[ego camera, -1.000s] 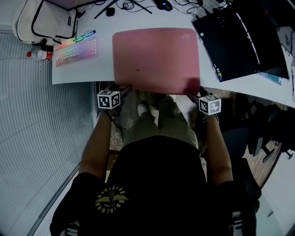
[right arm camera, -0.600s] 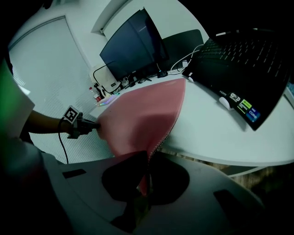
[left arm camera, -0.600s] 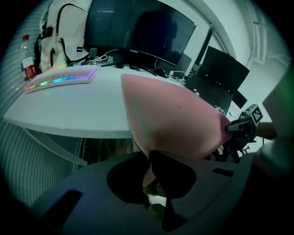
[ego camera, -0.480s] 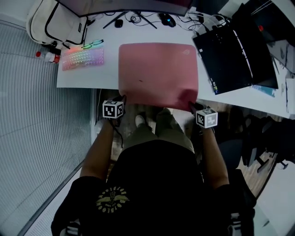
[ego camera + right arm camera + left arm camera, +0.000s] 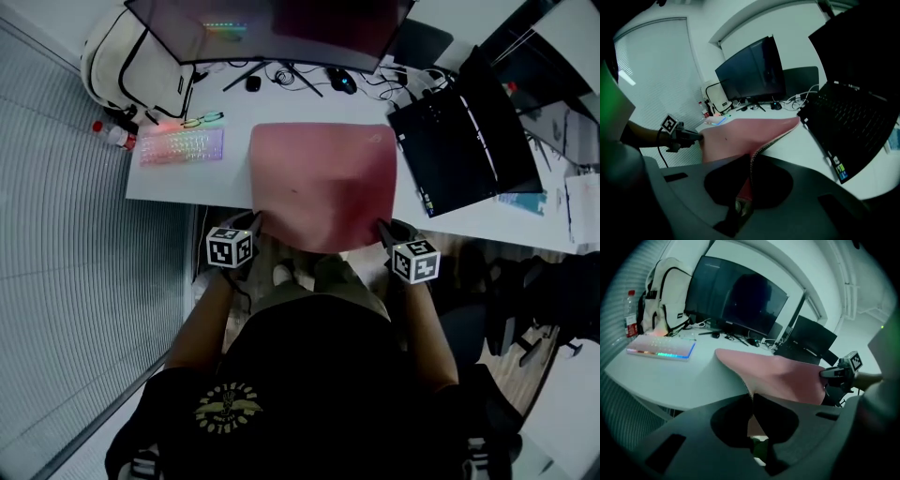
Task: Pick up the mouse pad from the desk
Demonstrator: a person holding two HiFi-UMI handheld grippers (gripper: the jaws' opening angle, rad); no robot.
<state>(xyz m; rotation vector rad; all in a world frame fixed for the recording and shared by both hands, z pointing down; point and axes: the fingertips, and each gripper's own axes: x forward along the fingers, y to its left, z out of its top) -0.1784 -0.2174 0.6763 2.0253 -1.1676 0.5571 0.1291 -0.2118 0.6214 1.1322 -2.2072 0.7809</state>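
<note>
White desk (image 5: 178,180), crowded: lit keyboard (image 5: 182,146) at left, open laptop (image 5: 450,141) at right, monitor (image 5: 272,28) behind. Pink mouse pad (image 5: 323,178) lay between them, its near edge raised off the desk front and its far edge apparently on the surface. Judged best: raise both corners evenly, keep the pad taut, draw it clear of keyboard and laptop. Left gripper (image 5: 254,222) jaws were pressed together, pinching the near left corner. Right gripper (image 5: 383,229) jaws had just been closing, with the near right corner pinched between them.
</note>
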